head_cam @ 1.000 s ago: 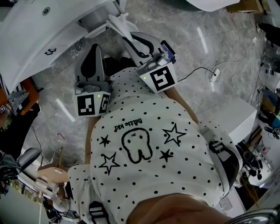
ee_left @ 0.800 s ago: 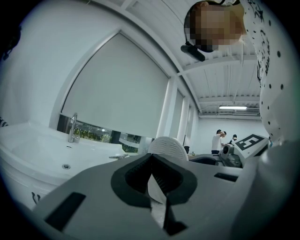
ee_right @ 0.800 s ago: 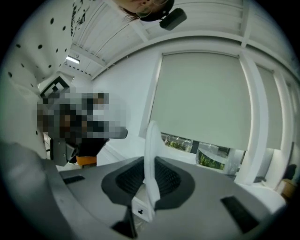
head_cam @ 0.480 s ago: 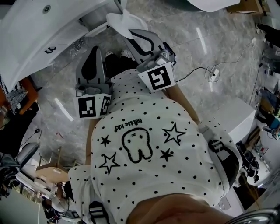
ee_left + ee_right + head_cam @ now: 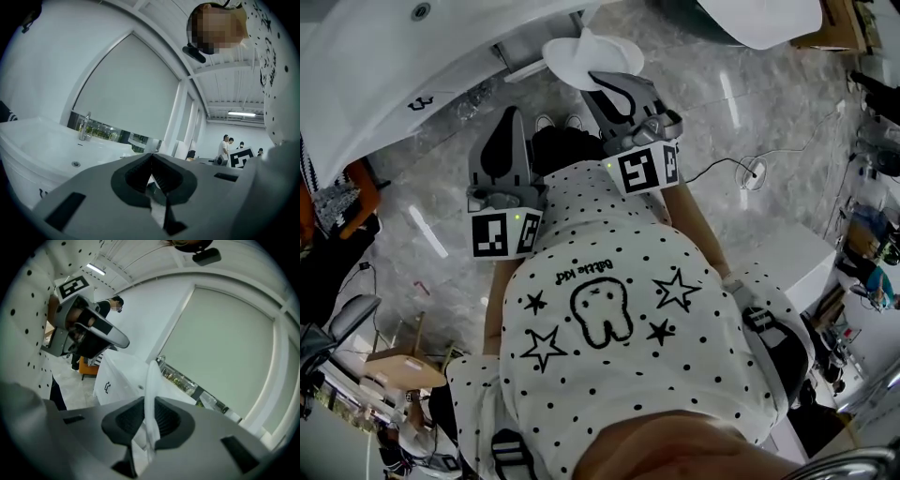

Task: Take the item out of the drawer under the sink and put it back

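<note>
Filling the near field is the person's dotted shirt (image 5: 609,309). Both grippers project beyond it, side by side and apart, above a marble floor (image 5: 769,141).

Left gripper (image 5: 151,158): jaws together at the tips, nothing between them.

Right gripper (image 5: 149,405): jaws clamped on a thin white item (image 5: 151,376), which stands up past the pads. In the head view the item spreads flat beyond the jaw tips, held off the floor and near the edge of the white sink (image 5: 375,66).

The sink lies farthest, at upper left. Whether a drawer stands open beneath it cannot be told.
</note>
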Motion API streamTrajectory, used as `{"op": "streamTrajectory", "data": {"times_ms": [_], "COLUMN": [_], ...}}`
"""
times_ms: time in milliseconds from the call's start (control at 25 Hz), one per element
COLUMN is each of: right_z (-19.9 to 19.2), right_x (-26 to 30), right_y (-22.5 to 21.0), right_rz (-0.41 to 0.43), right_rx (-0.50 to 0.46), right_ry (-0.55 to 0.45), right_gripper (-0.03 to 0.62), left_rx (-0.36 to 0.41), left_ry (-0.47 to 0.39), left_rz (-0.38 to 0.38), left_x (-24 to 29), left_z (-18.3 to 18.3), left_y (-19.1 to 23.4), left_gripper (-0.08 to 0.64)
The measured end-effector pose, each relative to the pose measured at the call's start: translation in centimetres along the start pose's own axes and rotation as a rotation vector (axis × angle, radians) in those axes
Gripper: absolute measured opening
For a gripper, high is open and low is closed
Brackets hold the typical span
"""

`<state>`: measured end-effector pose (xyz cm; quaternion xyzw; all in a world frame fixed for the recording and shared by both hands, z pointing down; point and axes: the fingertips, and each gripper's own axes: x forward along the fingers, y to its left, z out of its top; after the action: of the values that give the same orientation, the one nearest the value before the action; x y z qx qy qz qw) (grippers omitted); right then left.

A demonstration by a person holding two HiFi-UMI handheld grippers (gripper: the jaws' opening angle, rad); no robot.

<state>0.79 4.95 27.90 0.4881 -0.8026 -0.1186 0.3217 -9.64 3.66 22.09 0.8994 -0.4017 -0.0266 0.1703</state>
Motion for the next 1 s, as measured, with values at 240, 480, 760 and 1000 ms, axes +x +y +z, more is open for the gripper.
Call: {"op": "streamTrajectory", "data": {"times_ms": [240, 480, 760, 1000], "right_z": [-0.2, -0.7, -1.7, -3.2], "right_x": [3.2, 5.3, 7.2, 9.1], "right_y": [2.3, 3.6, 4.7, 5.6], "right_rz": [0.052, 0.137, 0.238, 0.309], "right_rx": [-0.165, -0.213, -0.252, -0.273], "right_ry": [0.019, 0.012, -0.009, -0.03], "right_gripper": [0.063, 0.063, 0.063, 0.063], "left_rx": [-0.008, -0.014, -0.043, -0.07], "left_ry": [0.01, 0.02, 0.011, 0.027], "left_rz": [0.007, 0.047, 0.117, 0.18], "left_x": [0.3, 0.5, 0.6, 0.3], "left_z": [-0.7, -0.6, -1.1, -1.9], "left_y": [2.7, 4.2, 4.6, 4.6], "left_gripper": [0.005, 0.005, 0.005, 0.005]}}
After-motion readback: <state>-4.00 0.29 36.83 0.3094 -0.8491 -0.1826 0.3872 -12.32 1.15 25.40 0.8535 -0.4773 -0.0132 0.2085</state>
